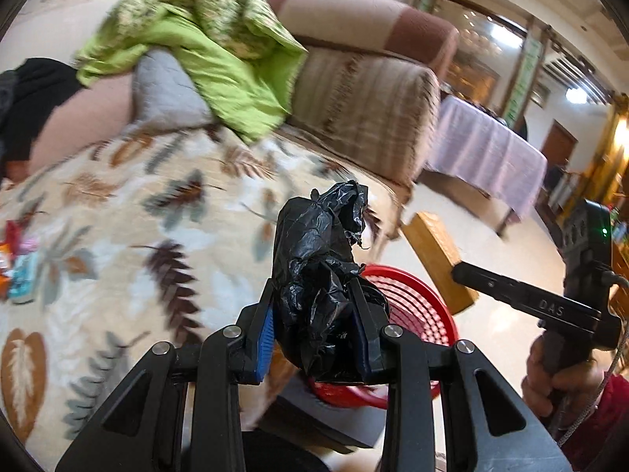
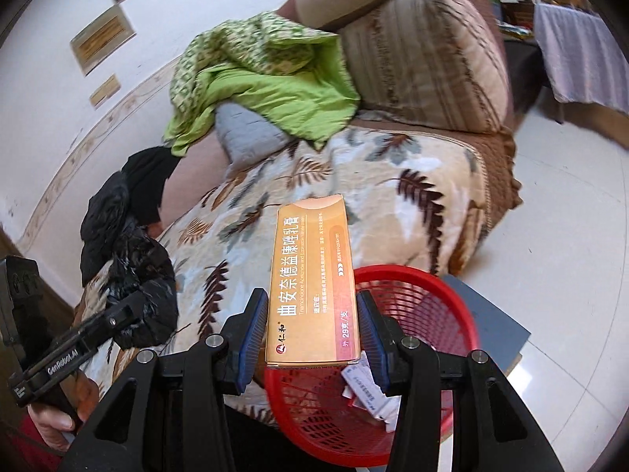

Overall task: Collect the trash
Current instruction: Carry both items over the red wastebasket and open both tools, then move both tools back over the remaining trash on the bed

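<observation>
My left gripper (image 1: 316,334) is shut on a crumpled black plastic bag (image 1: 322,259) and holds it over the edge of the sofa, next to the red mesh basket (image 1: 416,306). My right gripper (image 2: 310,338) is shut on an orange medicine box (image 2: 312,283) and holds it above the near rim of the red mesh basket (image 2: 432,314). Paper scraps (image 2: 369,397) lie in the basket. The box also shows in the left wrist view (image 1: 436,259), and the black bag in the right wrist view (image 2: 145,295). Snack wrappers (image 1: 17,263) lie on the sofa at far left.
The sofa carries a leaf-print blanket (image 1: 157,236), a green quilt (image 2: 267,90), a grey pillow (image 1: 165,94) and black clothing (image 2: 129,204). The basket stands on a grey stool (image 2: 503,338) on a white tiled floor (image 2: 570,236). A cloth-covered table (image 1: 487,153) stands behind.
</observation>
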